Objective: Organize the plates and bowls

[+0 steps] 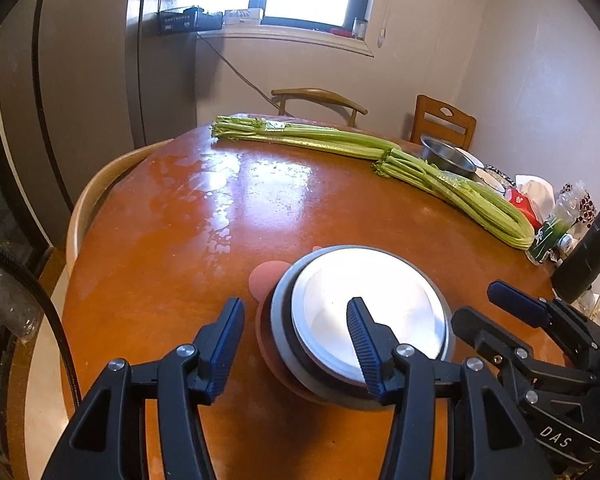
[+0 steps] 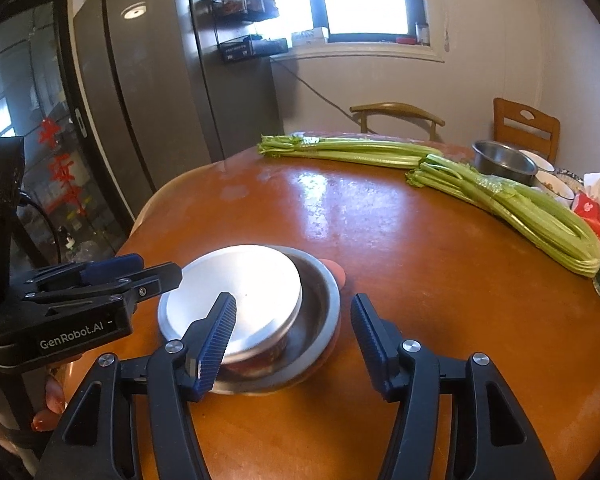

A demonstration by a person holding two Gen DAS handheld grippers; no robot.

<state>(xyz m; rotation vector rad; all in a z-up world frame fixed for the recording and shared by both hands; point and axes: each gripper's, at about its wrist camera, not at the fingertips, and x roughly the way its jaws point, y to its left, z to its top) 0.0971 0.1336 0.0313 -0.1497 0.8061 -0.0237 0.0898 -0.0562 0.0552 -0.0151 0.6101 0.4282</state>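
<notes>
A stack of dishes sits at the near side of the round wooden table (image 1: 260, 208). A shiny metal plate (image 1: 368, 300) lies on top of a bowl inside a wider steel bowl (image 2: 320, 300), all resting on a reddish mat (image 1: 262, 278). The plate also shows in the right wrist view (image 2: 240, 284). My left gripper (image 1: 296, 344) is open, its right finger over the plate, its left finger beside the stack. My right gripper (image 2: 292, 344) is open, straddling the stack's near right rim. Neither holds anything.
Two celery bundles (image 1: 340, 140) (image 2: 520, 208) lie across the far side of the table. A steel bowl (image 2: 504, 162), white bowls, packets and a dark bottle (image 1: 588, 252) crowd the right edge. Chairs (image 1: 320, 100) and a fridge (image 1: 80, 100) stand around the table.
</notes>
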